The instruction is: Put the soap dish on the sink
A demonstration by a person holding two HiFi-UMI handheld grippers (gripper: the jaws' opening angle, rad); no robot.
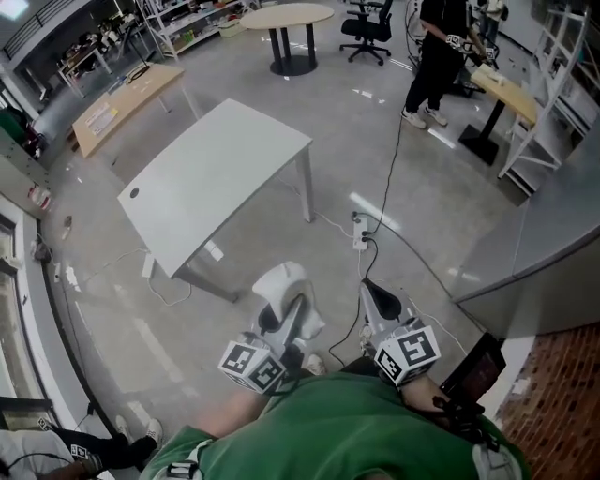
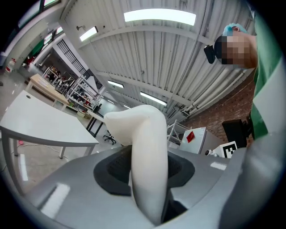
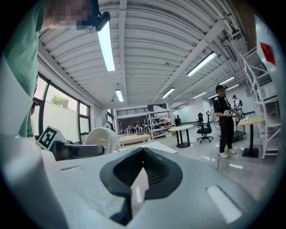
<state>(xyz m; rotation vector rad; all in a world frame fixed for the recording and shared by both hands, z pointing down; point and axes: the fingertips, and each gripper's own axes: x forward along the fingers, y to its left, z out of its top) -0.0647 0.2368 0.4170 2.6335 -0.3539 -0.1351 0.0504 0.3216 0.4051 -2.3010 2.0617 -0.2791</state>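
The white soap dish is a curved plastic shell, held out in front of me above the floor. My left gripper is shut on it; in the left gripper view the soap dish stands upright, clamped between the two dark pads. My right gripper hangs beside it to the right, its jaws shut with nothing between them. In the right gripper view the jaws of the right gripper meet at their tips, and the soap dish shows off to the left. No sink is in view.
A white table stands ahead on the grey floor. A power strip with cables lies just beyond the grippers. A person in black stands at a desk far right. A round table and a wooden desk stand farther back.
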